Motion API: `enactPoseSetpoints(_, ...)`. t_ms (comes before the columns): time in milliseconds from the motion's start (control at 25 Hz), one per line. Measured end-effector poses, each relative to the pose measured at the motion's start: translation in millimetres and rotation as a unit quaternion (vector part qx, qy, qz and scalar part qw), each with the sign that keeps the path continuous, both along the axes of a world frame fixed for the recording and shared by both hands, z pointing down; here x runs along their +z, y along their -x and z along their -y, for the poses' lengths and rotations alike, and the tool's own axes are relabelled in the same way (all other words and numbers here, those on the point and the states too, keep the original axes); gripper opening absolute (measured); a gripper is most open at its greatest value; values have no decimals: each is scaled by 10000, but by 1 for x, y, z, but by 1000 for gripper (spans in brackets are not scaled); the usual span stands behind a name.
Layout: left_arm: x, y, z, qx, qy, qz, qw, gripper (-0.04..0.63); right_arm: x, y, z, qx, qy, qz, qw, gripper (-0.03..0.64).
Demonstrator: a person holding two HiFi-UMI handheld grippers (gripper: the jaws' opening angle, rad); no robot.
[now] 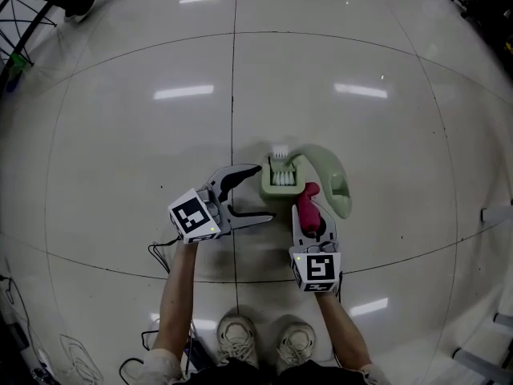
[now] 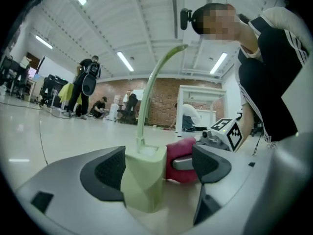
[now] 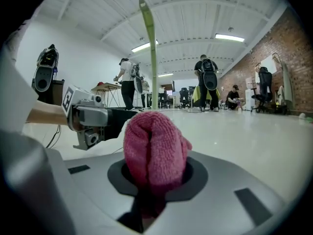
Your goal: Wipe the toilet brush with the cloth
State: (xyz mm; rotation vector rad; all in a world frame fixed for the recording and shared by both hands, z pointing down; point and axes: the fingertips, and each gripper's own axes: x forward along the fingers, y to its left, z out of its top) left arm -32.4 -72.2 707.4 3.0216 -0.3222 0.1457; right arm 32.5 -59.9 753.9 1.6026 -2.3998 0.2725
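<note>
Closest to me is the pink cloth (image 3: pixel 154 148), a soft terry wad bunched up and clenched tight in my right claw (image 1: pixel 311 213), with a rounded lump of it sticking out past the pads. It sits low over the glossy tiled floor (image 1: pixel 120 135), just beside the toilet brush holder (image 2: pixel 144 180), a small pale green block standing upright on the tiles in front of my feet. My left claw (image 1: pixel 263 191) is released, jaws wide apart and gripping nothing. In the left gripper view the holder stands in line with the gap, close against one pad and well clear of the other, and from above it looks just ahead of the tips. White bristles (image 1: pixel 282 175) show at the holder's mouth, and the toilet brush handle (image 2: pixel 151 87) rises from it as a thin green stem that arches over to one side. I judge all of this to be light, hollow plastic: smooth and a bit slippery, the stem springy enough to bend away under a wipe, and the holder apt to skate or tip on such a slick floor. I would steady it with the left claw across the holder's flat walls, or low on the stem where it is stiffest. The cloth will mould itself around the handle, so only gentle pressure should be needed.
</note>
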Motion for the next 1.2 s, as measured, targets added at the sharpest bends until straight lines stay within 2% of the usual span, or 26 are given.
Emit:
enactPoseSetpoints(40,-1,-3,3,56,-34,21,10000,406,-1,4,-1,-52,-8,14,10000,69)
enactPoseSetpoints(160,-2,-3,10,189,31,24,9998,407,-4,14,1,-125,-24,83,9999,69)
enactPoseSetpoints(320,-2,-2,8,152,59,24,9999,407,-2,19,1,-137,16,155,9998,69)
enactPoseSetpoints(560,0,-3,-3,219,124,-31,9997,407,3,62,-7,-805,18,43,9967,69)
enactPoseSetpoints(680,2,-1,-3,326,94,94,9994,407,4,63,-3,-861,30,89,9962,69)
enactPoseSetpoints(840,4,8,18,186,64,174,9997,407,3,62,-3,-875,26,88,9961,69)
enactPoseSetpoints(1040,2,-6,38,433,157,73,9989,407,4,61,-2,-895,44,91,9959,69)
enactPoseSetpoints(1200,7,-18,39,687,216,193,9972,407,4,60,-2,-905,53,95,9958,69)
